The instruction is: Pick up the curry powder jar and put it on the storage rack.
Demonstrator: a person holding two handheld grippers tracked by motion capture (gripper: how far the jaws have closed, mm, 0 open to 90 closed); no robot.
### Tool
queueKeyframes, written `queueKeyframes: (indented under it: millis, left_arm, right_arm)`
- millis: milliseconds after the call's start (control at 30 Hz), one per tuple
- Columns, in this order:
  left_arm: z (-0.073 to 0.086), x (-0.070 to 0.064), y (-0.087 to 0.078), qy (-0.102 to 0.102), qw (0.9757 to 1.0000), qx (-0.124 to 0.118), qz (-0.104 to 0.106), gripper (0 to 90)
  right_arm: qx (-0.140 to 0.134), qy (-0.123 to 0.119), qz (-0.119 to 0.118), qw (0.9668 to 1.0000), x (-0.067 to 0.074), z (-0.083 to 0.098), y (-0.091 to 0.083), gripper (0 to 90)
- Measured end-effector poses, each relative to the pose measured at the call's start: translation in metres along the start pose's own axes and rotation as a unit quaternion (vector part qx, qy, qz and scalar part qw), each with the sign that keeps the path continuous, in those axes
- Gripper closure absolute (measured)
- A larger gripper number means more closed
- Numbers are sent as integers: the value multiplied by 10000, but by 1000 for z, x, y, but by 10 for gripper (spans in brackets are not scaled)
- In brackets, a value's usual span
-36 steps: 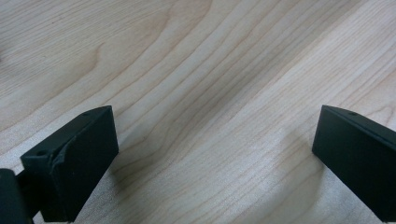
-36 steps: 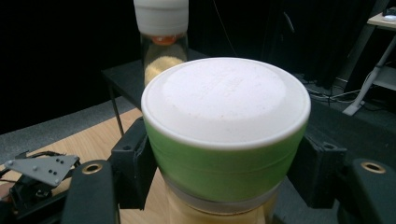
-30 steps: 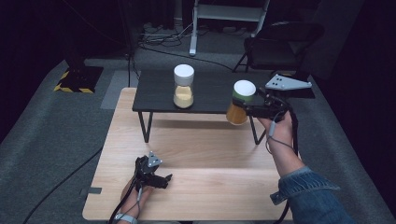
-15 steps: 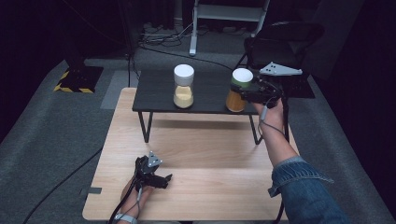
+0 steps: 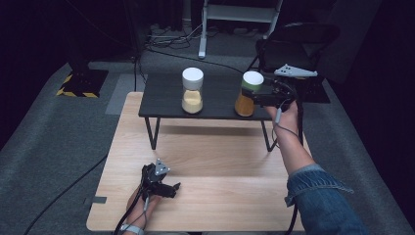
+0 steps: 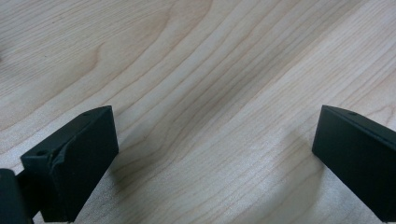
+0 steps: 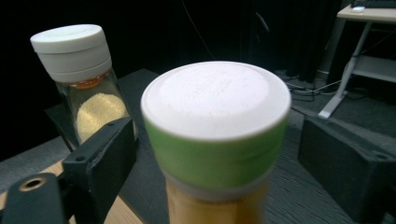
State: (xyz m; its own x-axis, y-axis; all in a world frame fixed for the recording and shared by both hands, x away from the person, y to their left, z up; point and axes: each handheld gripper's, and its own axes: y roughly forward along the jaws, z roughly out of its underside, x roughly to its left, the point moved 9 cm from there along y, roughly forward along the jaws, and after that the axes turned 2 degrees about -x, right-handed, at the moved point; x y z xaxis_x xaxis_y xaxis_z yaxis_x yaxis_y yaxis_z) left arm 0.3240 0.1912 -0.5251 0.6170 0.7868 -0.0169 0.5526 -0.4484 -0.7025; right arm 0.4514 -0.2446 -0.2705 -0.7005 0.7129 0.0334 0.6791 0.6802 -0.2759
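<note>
The right claw point(image 7: 215, 158) sits open around the green-banded jar point(image 7: 215, 140), its jaws apparently clear of the sides. It looks like a release; next, a straight withdrawal. The jar, white-lidded with amber contents, stands upright on the dark raised surface point(image 5: 161, 100) near a second jar point(image 5: 193, 91). The left claw point(image 6: 210, 158) rests wide open and empty on the wooden surface point(image 5: 220, 161).

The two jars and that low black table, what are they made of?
The white-capped jar looks like clear glass or plastic: you see pale grains through it. The green-banded jar's cap looks like matte plastic. The black table seems dark-finished wood, with faint grain, on thin metal-looking legs.
</note>
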Motion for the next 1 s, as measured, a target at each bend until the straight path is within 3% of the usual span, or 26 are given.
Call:
queueKeyframes:
  millis: [167,533,1000]
  left_arm:
    - [0,0,0,-4,10000,-1,-13,2]
    - [0,0,0,1,10000,1,-14,2]
    - [0,-1,0,-6,10000,-6,-21,2]
  right_arm:
    - [-99,-117,-20,9999,0,5,-20,66]
    - [218,-365,-107,9990,1,31,-59,66]
    - [248,-582,-245,9977,11,93,-87,66]
